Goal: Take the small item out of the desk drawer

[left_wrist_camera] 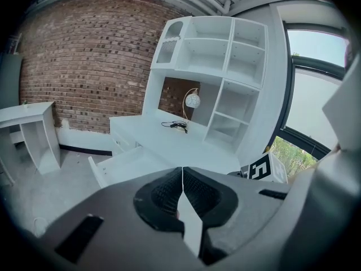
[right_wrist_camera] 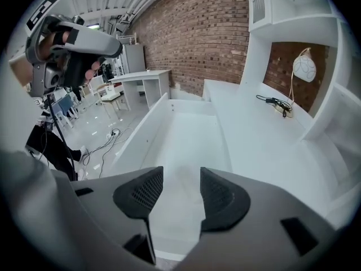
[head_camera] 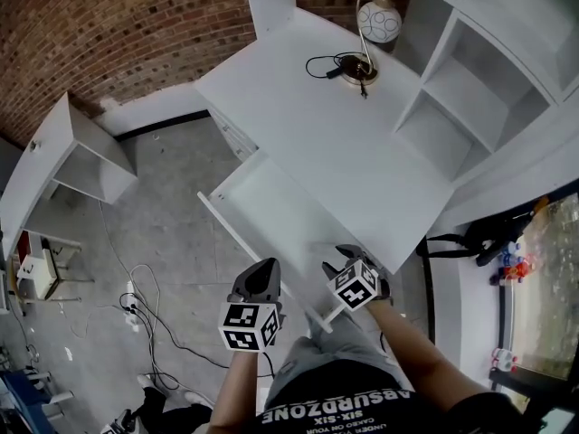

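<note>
We see right claw (right_wrist_camera: 181, 191) wide over open drawer (right_wrist_camera: 186, 134), probably hunting small item, none visible inside; left claw (left_wrist_camera: 182, 179) closed tight, held back off counter (left_wrist_camera: 169, 143), pale sliver between pads (left_wrist_camera: 163, 193), maybe item, can't tell.

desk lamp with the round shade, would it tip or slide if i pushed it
The desk lamp is probably top-heavy, since the globe shade hangs from a thin arched stem over a small base, so a push up high may tip it. The shade could be fragile. The black cord lies loose on the desk and would likely drag along.
</note>
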Demonstrator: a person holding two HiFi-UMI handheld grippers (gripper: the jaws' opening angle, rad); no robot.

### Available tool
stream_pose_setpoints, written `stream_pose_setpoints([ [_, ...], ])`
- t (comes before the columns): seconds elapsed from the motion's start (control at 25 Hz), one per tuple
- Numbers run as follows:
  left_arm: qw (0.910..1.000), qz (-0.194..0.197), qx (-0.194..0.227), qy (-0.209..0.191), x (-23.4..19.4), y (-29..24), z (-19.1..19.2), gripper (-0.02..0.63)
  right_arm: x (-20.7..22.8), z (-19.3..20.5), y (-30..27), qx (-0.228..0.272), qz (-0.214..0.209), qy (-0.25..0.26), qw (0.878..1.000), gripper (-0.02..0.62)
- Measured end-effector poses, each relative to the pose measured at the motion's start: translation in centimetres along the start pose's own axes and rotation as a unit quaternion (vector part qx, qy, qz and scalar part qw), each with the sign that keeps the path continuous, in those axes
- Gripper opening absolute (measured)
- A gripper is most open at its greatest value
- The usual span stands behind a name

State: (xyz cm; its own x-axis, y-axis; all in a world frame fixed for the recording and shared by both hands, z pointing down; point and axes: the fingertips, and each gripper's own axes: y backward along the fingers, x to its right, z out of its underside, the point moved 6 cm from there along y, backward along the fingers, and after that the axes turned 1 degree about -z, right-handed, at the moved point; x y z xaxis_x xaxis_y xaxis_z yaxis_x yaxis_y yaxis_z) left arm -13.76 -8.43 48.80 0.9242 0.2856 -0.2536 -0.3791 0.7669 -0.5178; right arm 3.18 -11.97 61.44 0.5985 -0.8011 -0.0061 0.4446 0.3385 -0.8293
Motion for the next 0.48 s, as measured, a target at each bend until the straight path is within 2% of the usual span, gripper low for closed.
stream_pose_setpoints([
  [0.48, 0.9995, 0.008, -0.029, 0.005, -0.9, -2.3, 0.8, 0.006, 0.9, 1.9, -4.7, -0.039, -0.005, -0.008, 0.999, 0.202],
])
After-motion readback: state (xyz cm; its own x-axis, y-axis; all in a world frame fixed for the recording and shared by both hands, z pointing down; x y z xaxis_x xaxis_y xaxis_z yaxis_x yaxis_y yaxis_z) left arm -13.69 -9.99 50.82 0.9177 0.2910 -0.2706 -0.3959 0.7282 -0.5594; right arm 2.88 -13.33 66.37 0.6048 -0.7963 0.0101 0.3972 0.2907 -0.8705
